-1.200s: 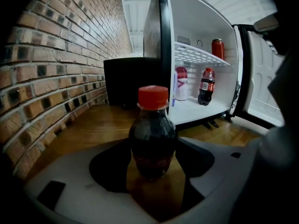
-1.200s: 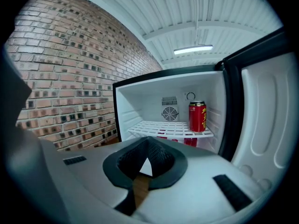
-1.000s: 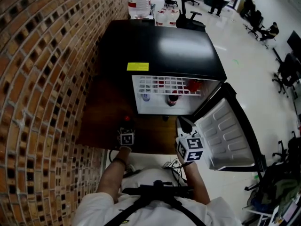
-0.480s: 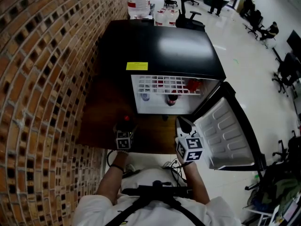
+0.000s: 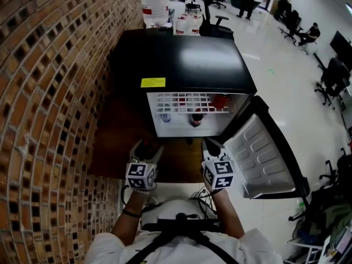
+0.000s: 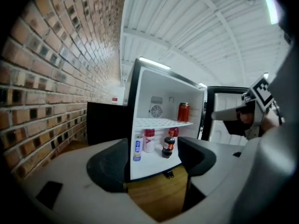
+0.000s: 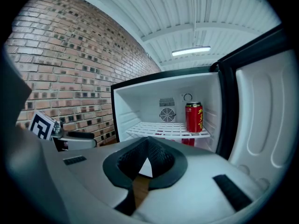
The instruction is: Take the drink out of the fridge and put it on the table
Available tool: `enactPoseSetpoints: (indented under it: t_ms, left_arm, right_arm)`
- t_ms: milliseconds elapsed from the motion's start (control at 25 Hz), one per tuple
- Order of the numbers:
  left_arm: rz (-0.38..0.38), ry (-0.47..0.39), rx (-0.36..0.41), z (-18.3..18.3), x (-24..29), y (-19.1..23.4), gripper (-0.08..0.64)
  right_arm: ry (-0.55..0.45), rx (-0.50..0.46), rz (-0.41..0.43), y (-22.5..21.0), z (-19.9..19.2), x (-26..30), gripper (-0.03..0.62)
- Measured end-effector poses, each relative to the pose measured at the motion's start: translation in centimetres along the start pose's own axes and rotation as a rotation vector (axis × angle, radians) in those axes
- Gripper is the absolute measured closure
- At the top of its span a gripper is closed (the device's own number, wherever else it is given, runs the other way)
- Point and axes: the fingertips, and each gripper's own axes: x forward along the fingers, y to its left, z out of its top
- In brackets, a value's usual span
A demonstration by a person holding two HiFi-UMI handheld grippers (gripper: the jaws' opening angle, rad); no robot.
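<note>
The black fridge (image 5: 181,59) stands open on the wooden table (image 5: 118,131). Inside are a dark cola bottle (image 6: 168,146), a red-capped bottle (image 6: 149,140), a slim blue-labelled drink (image 6: 137,149) and, on the wire shelf, a red can (image 6: 183,111). My left gripper (image 5: 146,150) hovers over the table in front of the fridge's left half. It is open; its jaws have just been closing with nothing between them (image 6: 154,167). My right gripper (image 5: 209,144) is shut and empty (image 7: 147,146), facing the red can (image 7: 194,117).
The fridge door (image 5: 264,158) swings out to the right. A brick wall (image 5: 49,92) runs close along the left. A large water jug (image 5: 154,4) stands behind the fridge. Office chairs and people are far back on the right.
My left gripper has risen from the table toward the camera. The red-capped thing seen at its tip earlier is no longer visible. The right gripper has stayed put.
</note>
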Motion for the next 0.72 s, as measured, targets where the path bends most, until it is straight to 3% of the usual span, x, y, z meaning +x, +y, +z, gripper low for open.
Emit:
enactPoseSetpoints:
  t_ms: [200,360,480,720]
  left_arm:
    - [-0.061,-0.025,0.037,3.4,0.0,-3.6,0.302]
    - [-0.1,-0.052,0.001,4.8,0.3,-5.2,0.434]
    - [-0.124,-0.078,0.037,5.8,0.8,-6.6,0.549]
    - [-0.17,-0.107,0.062,7.3,1.9,-9.4,0.558]
  right_arm:
    - [-0.017,0.004,-0.004,-0.4,0.5,-0.3,0.586]
    - [-0.035,0.015,-0.007,-0.8,0.9,-0.6,0.584]
    - [-0.047,0.014,-0.006,-0.8,1.2,-0.7,0.584]
    - [-0.045,0.012,0.001,-0.3,1.4,-0.7,0.584]
